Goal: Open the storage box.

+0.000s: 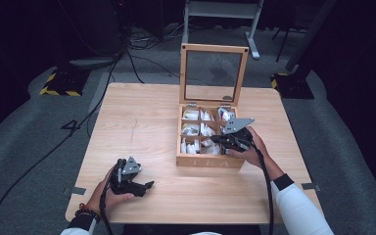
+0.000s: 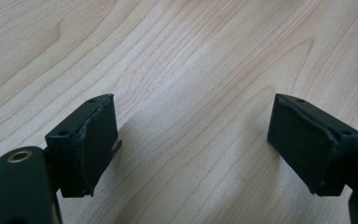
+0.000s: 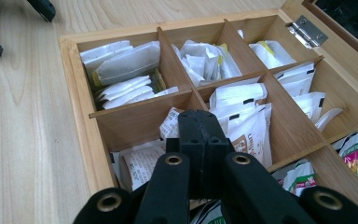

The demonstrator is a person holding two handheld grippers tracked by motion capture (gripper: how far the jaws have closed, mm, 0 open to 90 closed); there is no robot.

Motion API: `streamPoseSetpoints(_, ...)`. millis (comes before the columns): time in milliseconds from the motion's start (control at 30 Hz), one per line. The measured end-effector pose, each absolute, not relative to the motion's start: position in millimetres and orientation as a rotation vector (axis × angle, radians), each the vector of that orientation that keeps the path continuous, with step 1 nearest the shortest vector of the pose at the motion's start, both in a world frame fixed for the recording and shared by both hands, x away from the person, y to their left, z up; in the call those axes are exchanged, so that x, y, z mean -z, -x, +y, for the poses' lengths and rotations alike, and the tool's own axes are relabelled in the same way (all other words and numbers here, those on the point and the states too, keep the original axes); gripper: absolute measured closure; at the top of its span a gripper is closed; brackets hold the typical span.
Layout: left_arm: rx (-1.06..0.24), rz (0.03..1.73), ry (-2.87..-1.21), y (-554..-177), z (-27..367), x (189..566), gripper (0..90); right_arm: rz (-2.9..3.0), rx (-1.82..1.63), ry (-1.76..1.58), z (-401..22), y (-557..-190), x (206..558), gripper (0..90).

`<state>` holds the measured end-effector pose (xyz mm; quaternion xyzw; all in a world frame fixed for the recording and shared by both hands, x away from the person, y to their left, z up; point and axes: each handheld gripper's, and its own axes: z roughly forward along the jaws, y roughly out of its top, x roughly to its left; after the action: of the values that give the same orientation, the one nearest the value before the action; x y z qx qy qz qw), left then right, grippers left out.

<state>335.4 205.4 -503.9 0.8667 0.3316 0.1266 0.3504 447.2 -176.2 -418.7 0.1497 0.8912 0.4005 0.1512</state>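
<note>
Right now the right gripper (image 3: 200,128) hangs over the open wooden tea box (image 1: 210,160), its jaws pressed together above the middle compartments; whether a corner of a sachet is caught between them cannot be told, since the pads meet flush and hide whatever lies beneath. Just under the tips sits a white tea sachet (image 3: 247,130) with brown print, standing on edge among others in the centre compartment; a second printed packet (image 3: 140,163) lies in the near one. The left gripper (image 2: 193,140) rests well apart from the box on the bare table (image 2: 182,56), jaws spread, with nothing between them.

The sachets look very light and thin, paper or foil envelopes that will bend and crumple rather than resist; they are packed loosely, so a pull on one may drag its neighbours up with it. The sensible hold is probably on a free top edge or corner that stands above the dividers, pinched flat across the envelope; a grip lower down would run the tips into the thin wooden partitions. Little force should be needed; too much likely only creases the paper. The glass-paned lid (image 1: 214,73) stands upright behind, clear of the work.
</note>
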Motion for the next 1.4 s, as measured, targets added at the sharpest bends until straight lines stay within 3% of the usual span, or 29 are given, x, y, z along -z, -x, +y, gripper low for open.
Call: streamPoseSetpoints(1400, -0.314, 0.852, -2.247, -337.6, 205.1, 504.1, 15.4, 2.383, -1.419, -0.432, -211.1, -414.5, 372.0, 90.0)
